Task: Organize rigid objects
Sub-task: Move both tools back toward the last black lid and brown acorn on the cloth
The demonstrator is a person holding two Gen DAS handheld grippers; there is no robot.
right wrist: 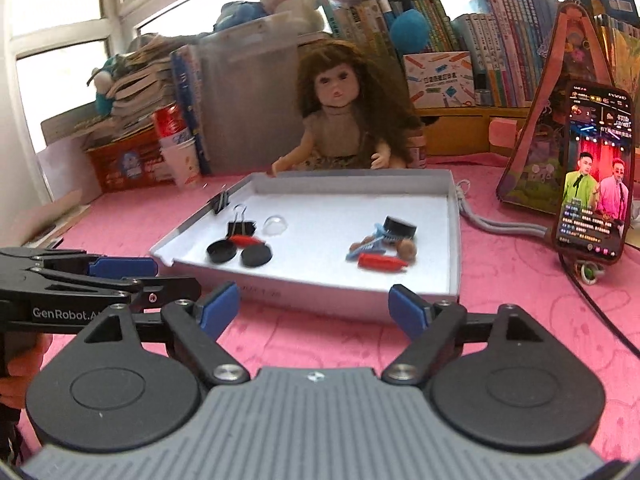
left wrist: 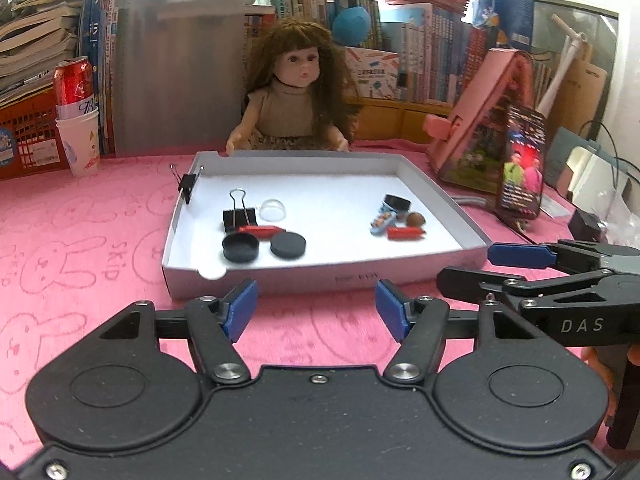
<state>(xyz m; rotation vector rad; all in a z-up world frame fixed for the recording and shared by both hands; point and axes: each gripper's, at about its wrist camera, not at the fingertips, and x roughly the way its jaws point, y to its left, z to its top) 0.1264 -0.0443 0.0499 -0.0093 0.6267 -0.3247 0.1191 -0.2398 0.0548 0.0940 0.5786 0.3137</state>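
Both tongs, left (left wrist: 316, 306) and right (right wrist: 316, 310), gape empty before the white tray (left wrist: 320, 276) holding clips, caps and red pieces.

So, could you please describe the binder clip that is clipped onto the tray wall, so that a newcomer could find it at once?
Start at the shallow white tray in front of the doll on the pink cloth. Follow its left wall towards the far corner: the small black binder clip grips that wall's edge. The other black binder clip is larger and lies on the tray floor beside a clear dome.
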